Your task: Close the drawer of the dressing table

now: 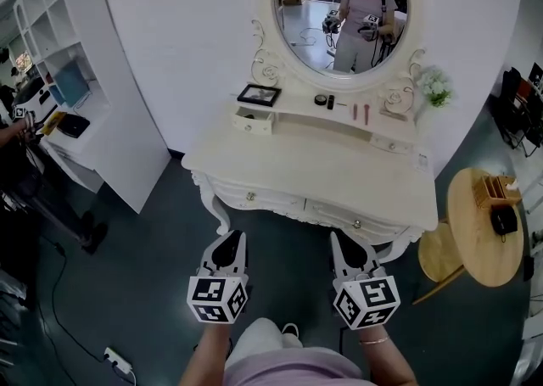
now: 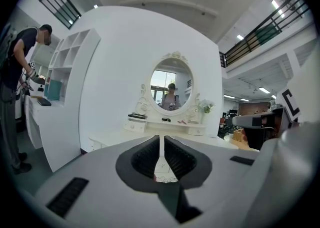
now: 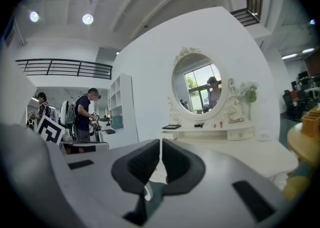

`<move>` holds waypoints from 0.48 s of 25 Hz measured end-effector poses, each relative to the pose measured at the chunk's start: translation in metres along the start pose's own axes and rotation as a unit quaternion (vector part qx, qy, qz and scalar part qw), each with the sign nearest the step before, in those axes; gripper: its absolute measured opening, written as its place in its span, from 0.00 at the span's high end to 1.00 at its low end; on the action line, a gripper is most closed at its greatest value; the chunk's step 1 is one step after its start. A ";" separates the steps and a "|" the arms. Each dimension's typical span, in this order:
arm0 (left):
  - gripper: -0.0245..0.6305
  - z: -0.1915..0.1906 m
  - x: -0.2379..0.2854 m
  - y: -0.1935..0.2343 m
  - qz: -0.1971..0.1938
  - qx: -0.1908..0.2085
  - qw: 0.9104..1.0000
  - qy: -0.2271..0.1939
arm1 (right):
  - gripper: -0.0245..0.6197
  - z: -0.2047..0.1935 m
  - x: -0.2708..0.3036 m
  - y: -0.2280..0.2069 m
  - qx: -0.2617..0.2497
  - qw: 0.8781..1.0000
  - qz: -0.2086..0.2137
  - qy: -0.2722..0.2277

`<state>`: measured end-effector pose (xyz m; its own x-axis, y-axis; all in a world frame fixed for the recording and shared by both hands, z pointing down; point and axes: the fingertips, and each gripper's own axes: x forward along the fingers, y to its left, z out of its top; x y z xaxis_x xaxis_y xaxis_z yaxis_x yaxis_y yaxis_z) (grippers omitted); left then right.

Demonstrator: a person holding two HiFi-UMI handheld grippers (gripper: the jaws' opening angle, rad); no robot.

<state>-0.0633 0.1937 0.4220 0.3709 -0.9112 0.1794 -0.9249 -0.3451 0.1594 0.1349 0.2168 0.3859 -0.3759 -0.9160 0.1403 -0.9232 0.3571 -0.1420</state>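
The white dressing table [image 1: 322, 174] with its oval mirror [image 1: 341, 11] stands in front of me. On the left of its raised shelf a small drawer [image 1: 253, 121] juts forward, pulled out; it also shows as the drawer [image 2: 134, 125] in the left gripper view. My left gripper [image 1: 230, 238] and right gripper [image 1: 341, 240] hover side by side just short of the table's front edge, pointing at it, well apart from that drawer. Both are shut and hold nothing. The left gripper [image 2: 161, 144] and right gripper [image 3: 160, 148] show their pads pressed together.
A black picture frame [image 1: 259, 94], small cosmetics [image 1: 344, 106] and white flowers [image 1: 437, 87] sit on the shelf. A round wooden side table [image 1: 479, 232] stands at the right, white shelving [image 1: 76, 79] and a person [image 1: 13, 134] at the left. A power strip [image 1: 119, 361] lies on the floor.
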 end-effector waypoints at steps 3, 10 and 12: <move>0.88 0.000 0.001 0.000 0.005 -0.002 1.000 0.000 | 0.95 -0.002 0.001 -0.002 0.000 1.000 0.003 0.002; 0.78 0.003 0.015 0.009 0.012 -0.002 1.000 0.003 | 0.95 0.004 0.009 -0.006 0.000 1.000 0.003 -0.003; 0.77 0.003 0.022 0.015 0.016 -0.004 1.000 0.004 | 0.95 0.004 0.016 -0.009 0.002 1.000 0.003 -0.002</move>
<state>-0.0693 0.1673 0.4253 0.3415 -0.9198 0.1931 -0.9358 -0.3138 0.1603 0.1371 0.1978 0.3851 -0.3806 -0.9146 0.1365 -0.9208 0.3613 -0.1467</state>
